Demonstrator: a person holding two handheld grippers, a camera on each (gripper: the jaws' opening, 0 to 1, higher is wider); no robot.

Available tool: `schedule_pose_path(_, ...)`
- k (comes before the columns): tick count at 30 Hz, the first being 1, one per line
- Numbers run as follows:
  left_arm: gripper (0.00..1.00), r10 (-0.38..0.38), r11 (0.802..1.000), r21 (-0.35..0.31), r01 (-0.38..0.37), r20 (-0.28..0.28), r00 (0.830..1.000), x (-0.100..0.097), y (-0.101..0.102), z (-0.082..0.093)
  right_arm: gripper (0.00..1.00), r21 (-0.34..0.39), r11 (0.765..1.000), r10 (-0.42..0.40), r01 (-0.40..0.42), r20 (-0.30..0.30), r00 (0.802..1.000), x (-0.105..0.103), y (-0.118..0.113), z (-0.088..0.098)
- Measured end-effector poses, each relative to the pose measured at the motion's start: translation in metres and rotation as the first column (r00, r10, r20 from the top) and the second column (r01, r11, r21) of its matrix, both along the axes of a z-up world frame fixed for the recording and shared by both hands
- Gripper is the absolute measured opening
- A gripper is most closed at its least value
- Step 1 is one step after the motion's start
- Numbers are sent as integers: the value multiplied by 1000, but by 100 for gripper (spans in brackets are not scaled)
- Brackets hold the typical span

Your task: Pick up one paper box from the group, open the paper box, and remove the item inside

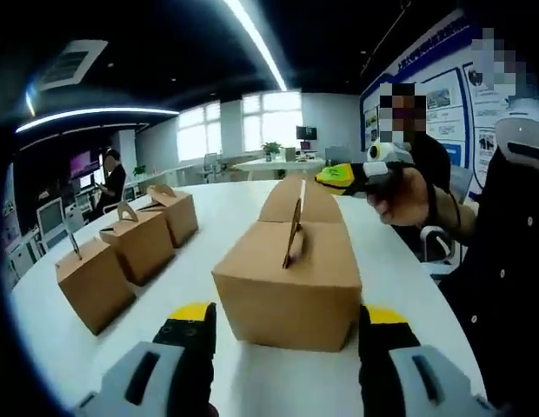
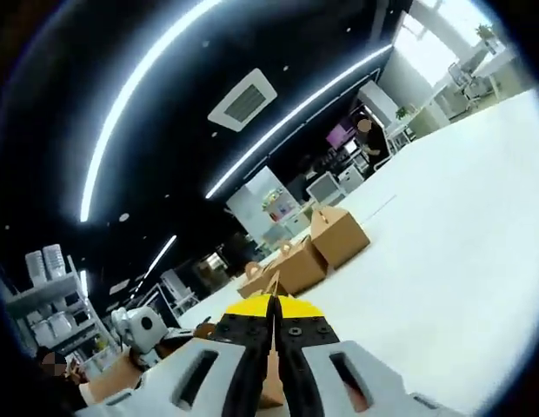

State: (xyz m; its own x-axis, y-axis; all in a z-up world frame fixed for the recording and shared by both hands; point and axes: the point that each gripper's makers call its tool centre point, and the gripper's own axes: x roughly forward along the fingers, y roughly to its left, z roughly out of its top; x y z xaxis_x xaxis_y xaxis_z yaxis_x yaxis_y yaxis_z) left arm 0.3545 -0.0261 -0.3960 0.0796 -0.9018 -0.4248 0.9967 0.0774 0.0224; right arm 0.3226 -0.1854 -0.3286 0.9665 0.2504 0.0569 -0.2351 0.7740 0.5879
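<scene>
Centrally in the left gripper view, the nearest paper box (image 1: 291, 278) stands on the white surface (image 1: 409, 269), closed, its handle tab upright along the top seam. Left tongs (image 1: 287, 334): jaws wide apart, one on each side of this box's near face, yellow-tipped; contact with the cardboard cannot be confirmed. Box sits on the surface, not lifted.

Beyond and to the left of that box, three more paper boxes (image 1: 139, 243) stand in a diagonal row, all closed, tabs up, close to one another and well apart from the nearest box.

Above and right of the nearest box, the right tongs (image 1: 339, 176) are carried in a person's hand (image 1: 400, 195), off the surface, clear of the box.

Right gripper view, strongly tilted: right tongs (image 2: 272, 326) with jaws pressed together, only a thin seam between the black pads, nothing held. Ahead of them the row of boxes (image 2: 337, 234) rests on the white surface (image 2: 461, 243). A person (image 2: 367, 139) stands far behind the row. Ceiling light strips (image 2: 139, 95) run overhead.
</scene>
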Motion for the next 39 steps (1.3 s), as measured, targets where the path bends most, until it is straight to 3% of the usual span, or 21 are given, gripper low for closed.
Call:
schedule_pose_path(2, 67, 12, 1000, -1, -12, -2, 1000, -3, 3, 2, 5, -23, 999, 23, -22, 27, 999, 0, 4, 6)
schedule_pose_path(6, 66, 94, 995, -14, -94, -48, 994, -12, 15, 14, 31, -43, 998, 54, -51, 89, 995, -7, 5, 23)
schedule_pose_path(8, 66, 136, 991, 17, -135, -44, 990, -20, 25, 16, 33, -115, 992, 63, -53, 84, 994, -11, 0, 21)
schedule_pose_path(11, 66, 231, 972, 64, -226, -72, 970, -32, 47, 17, 37, -274, 960, 84, -61, 73, 994, -20, -7, 18)
schedule_pose_path(13, 66, 276, 961, 46, -273, -71, 959, -37, 58, 23, 38, -387, 918, 117, -89, 51, 992, -29, -12, 16)
schedule_pose_path(18, 63, 414, 910, 39, -413, -48, 909, -50, 101, 37, 40, -534, 832, 174, -151, -8, 985, -51, -21, 14)
schedule_pose_path(22, 61, 488, 872, 52, -487, -29, 872, -68, 134, 41, 43, -648, 718, 243, -255, -109, 964, -76, -24, 2)
schedule_pose_path(23, 61, 492, 870, 54, -490, -30, 870, -70, 136, 40, 43, -656, 707, 247, -264, -120, 961, -78, -25, 0)
schedule_pose_path(24, 61, 503, 863, 67, -500, -33, 864, -77, 142, 38, 44, -687, 665, 259, -292, -154, 953, -87, -26, -6)
schedule_pose_path(25, 60, 514, 856, 80, -510, -35, 857, -84, 147, 35, 45, -696, 652, 266, -301, -162, 950, -92, -26, -7)
schedule_pose_path(27, 60, 528, 846, 102, -523, -33, 849, -96, 154, 31, 45, -690, 651, 275, -316, -174, 946, -101, -25, -9)
schedule_pose_path(30, 60, 550, 832, 114, -543, -36, 835, -110, 161, 27, 45, -665, 671, 284, -327, -177, 942, -113, -27, -11)
schedule_pose_path(33, 60, 579, 812, 116, -572, -35, 815, -119, 168, 27, 46, -675, 658, 274, -334, -198, 941, -123, -34, -20)
schedule_pose_path(39, 60, 602, 796, 101, -597, -27, 798, -116, 170, 36, 47, -667, 653, 286, -359, -222, 932, -124, -35, -27)
